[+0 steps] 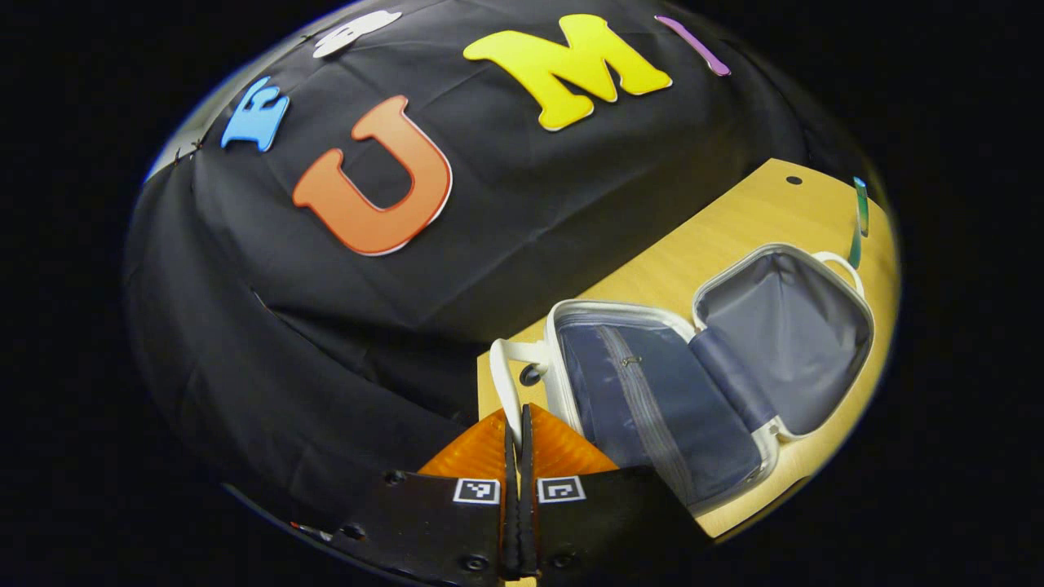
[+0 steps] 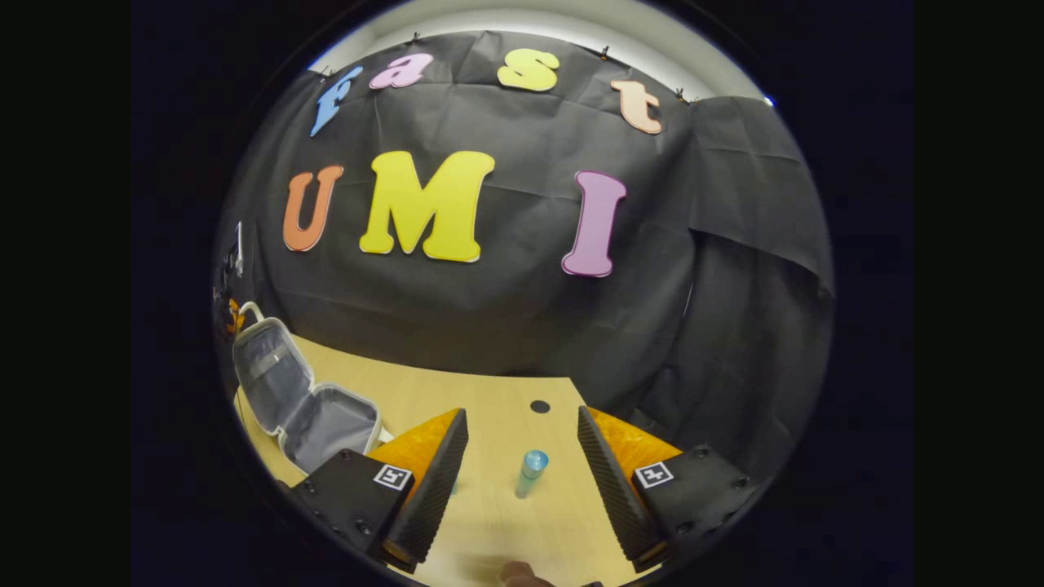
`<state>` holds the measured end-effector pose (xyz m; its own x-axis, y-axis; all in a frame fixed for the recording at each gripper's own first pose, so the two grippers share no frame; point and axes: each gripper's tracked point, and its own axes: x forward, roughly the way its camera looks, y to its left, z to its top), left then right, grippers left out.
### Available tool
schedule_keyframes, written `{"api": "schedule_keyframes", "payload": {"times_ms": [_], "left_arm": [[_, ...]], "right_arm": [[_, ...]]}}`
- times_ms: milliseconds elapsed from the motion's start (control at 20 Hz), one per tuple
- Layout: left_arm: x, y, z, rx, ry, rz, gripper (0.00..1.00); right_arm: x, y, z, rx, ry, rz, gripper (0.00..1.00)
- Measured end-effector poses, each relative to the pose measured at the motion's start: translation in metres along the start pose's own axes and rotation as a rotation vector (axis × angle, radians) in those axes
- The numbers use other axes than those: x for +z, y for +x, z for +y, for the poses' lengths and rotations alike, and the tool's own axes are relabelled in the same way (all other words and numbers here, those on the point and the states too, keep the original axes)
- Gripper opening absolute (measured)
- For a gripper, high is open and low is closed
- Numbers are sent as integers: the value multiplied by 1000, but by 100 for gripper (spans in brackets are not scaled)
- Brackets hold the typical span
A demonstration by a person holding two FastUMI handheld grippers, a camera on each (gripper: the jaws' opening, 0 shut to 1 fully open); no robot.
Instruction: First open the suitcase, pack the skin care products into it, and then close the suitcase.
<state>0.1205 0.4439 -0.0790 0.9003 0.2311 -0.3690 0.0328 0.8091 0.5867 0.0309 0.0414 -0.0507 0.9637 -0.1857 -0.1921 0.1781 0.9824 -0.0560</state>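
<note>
Between the wide right gripper [image 2: 522, 456], a bottle [image 2: 530, 473]; left gripper [image 1: 519, 456] closed, seemingly empty.

Both views are dim, with even light falling from above onto the wooden table [image 2: 489, 408], which glows warm against the dark backdrop. Fisheye distortion bends everything toward the rims. In the right gripper view, the bottom edge blurs, and a pale bright strip of wall [image 2: 571, 20] shows along the top.
</note>
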Motion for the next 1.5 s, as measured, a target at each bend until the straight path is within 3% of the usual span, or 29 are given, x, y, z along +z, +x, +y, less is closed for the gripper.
{"api": "schedule_keyframes", "payload": {"times_ms": [450,550,750,900,950,1000,1050,1150,1300,1500], "left_arm": [[-131,74,-30,-228,-173,191,3],[-145,85,-40,-270,-224,207,4],[-148,89,-44,-281,-320,176,9],[-159,81,-35,-238,-362,188,27],[-155,75,-32,-223,-377,181,54],[-146,68,-29,-199,-386,162,64],[-138,59,-25,-173,-386,143,56],[-114,34,-20,-131,-388,100,100],[-57,-10,-41,-115,-412,11,99],[23,-58,-119,-183,-476,-114,99]], "right_arm": [[-39,-20,-5,-61,-60,112,80],[-46,-25,-10,-71,-60,135,80],[-57,-30,-20,-88,-82,165,80],[-60,-32,-26,-84,-82,163,80],[-61,-31,-28,-78,-81,159,80],[-62,-31,-30,-71,-81,153,80],[-62,-28,-32,-60,-84,149,80],[-65,-23,-37,-31,-96,138,81],[-68,-13,-50,18,-103,128,80],[-68,4,-74,86,-117,112,80]]}}
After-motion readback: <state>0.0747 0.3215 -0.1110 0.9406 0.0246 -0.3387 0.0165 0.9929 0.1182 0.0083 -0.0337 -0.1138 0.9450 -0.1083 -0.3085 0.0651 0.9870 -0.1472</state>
